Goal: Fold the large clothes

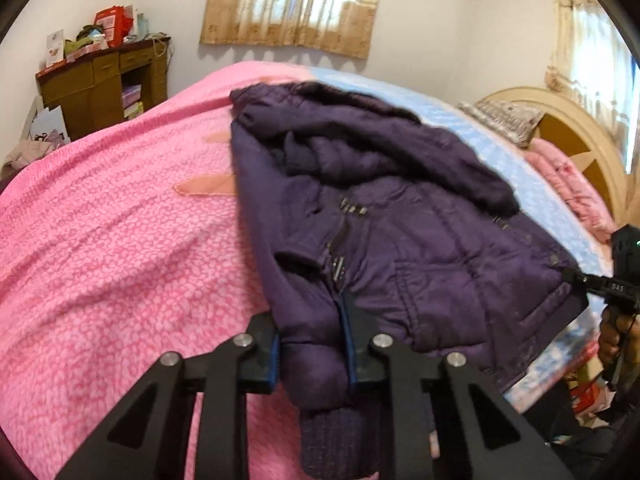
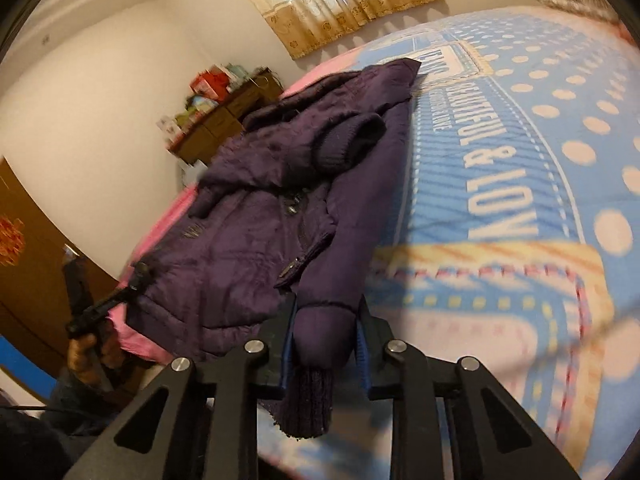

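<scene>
On bed [image 1: 100, 240]: purple jacket [image 1: 400, 220] lying flat; my left gripper [image 1: 312, 344] clamped on one sleeve cuff, right gripper [image 2: 326, 332] clamped on other.

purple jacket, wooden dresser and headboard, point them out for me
purple jacket [image 1: 420, 232], left wrist view, front panel
wooden dresser [image 1: 100, 80], left wrist view, drawer front
headboard [image 1: 576, 128], left wrist view, curved cream frame

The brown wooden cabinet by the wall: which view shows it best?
The left wrist view: the brown wooden cabinet shows its drawers, shelves and cluttered top clearly. In the right wrist view it is smaller, blurred and partly hidden behind the purple padded jacket.
</scene>
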Action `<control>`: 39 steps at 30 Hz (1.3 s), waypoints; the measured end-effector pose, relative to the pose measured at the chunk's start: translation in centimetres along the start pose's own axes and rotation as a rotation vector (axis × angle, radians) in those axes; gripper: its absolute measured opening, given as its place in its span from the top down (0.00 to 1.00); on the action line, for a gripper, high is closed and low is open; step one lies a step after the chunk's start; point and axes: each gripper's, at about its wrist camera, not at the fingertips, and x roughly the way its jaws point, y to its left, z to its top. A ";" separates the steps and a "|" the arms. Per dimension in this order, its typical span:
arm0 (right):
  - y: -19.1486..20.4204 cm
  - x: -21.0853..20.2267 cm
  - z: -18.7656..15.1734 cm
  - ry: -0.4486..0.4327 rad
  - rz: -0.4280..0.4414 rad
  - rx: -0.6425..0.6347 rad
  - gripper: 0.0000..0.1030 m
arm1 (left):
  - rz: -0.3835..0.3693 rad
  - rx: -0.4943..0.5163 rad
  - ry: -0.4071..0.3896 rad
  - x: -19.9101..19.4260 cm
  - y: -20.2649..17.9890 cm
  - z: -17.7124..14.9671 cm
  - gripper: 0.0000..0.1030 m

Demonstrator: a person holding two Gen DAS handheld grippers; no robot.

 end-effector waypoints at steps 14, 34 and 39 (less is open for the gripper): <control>3.5 -12.0 2.6 -0.176 0.209 0.120 0.78 | -0.324 -0.157 0.032 -8.8 -1.4 3.4 0.78; -5.8 12.4 25.4 -0.068 -0.039 0.258 0.44 | -0.357 -0.532 0.325 12.7 5.3 20.5 0.56; -5.6 11.1 25.9 -0.170 -0.054 0.190 0.27 | -0.259 -0.462 0.184 9.1 6.5 22.2 0.06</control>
